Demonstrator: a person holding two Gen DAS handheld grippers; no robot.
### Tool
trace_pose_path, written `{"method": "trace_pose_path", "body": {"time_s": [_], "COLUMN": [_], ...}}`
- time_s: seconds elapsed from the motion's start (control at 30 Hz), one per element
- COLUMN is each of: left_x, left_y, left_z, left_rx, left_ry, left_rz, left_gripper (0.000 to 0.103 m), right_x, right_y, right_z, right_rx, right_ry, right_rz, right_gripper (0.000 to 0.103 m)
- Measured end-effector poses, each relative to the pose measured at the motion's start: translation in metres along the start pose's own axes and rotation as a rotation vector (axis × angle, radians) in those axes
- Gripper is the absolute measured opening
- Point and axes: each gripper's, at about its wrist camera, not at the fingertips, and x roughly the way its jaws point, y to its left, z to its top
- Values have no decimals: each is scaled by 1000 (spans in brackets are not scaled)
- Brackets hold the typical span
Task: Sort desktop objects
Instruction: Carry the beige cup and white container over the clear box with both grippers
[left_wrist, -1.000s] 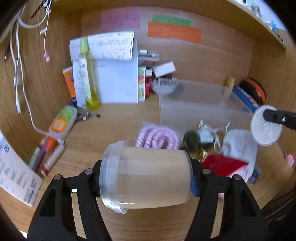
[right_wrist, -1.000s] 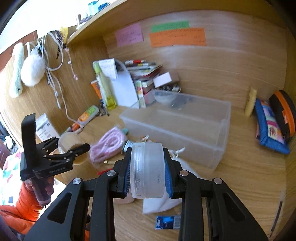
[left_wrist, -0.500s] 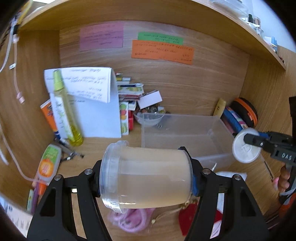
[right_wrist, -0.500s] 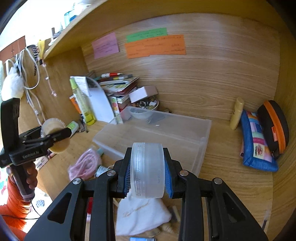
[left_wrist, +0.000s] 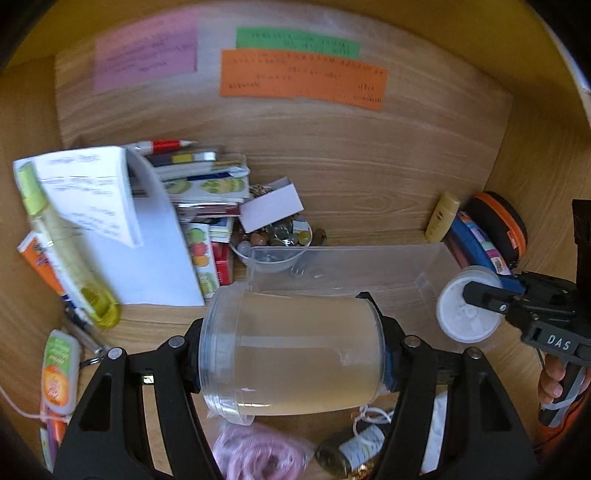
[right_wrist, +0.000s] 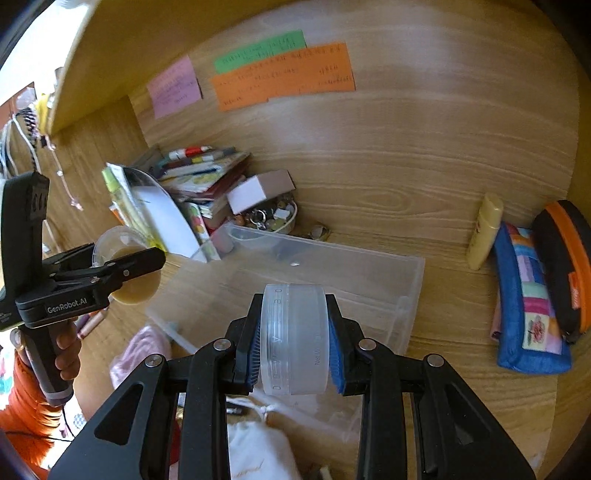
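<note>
A clear plastic jar (left_wrist: 291, 354) lies sideways between my left gripper's (left_wrist: 291, 332) fingers, which are shut on its two ends. Its mouth faces left. The right wrist view shows the same jar (right_wrist: 138, 291) and left gripper (right_wrist: 127, 266) at the left, held by a hand above the desk. My right gripper (right_wrist: 294, 332) is shut on a frosted white lid (right_wrist: 294, 343) held on edge. The lid (left_wrist: 460, 317) and right gripper (left_wrist: 480, 295) also show at the right of the left wrist view. Both hang over the near side of a clear plastic bin (right_wrist: 369, 280).
Behind the clear bin (left_wrist: 369, 266) sit a stack of books (left_wrist: 207, 184), a bowl of trinkets (left_wrist: 277, 240) and a white box (left_wrist: 271, 208). A yellow spray bottle (left_wrist: 62, 243) leans at left. Pencil cases (right_wrist: 532, 306) lie at right. A pink cable (left_wrist: 255, 454) and white pouch (right_wrist: 258, 450) lie near the front.
Both grippers have moved forward toward the bin and back wall, still holding the jar and the lid. The front clutter has slid down and partly out of view.
</note>
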Motion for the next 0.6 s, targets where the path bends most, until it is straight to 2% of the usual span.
{"method": "trace_pose_path", "body": {"time_s": [0.37,0.6], "left_x": [67,93], "left_y": [-11,-17], "left_z": [7,1], "left_rx": [44,92], "left_ry": [106,165], "left_rz": [-34,-36], "left_gripper": [66,66], "right_x": [70,84], "right_y": [-10,-1], "right_z": [7,9], "right_rx": [-42,-103], "right_ry": [121,147], "right_rz": [-42,-76], "right_gripper": [27,27]}}
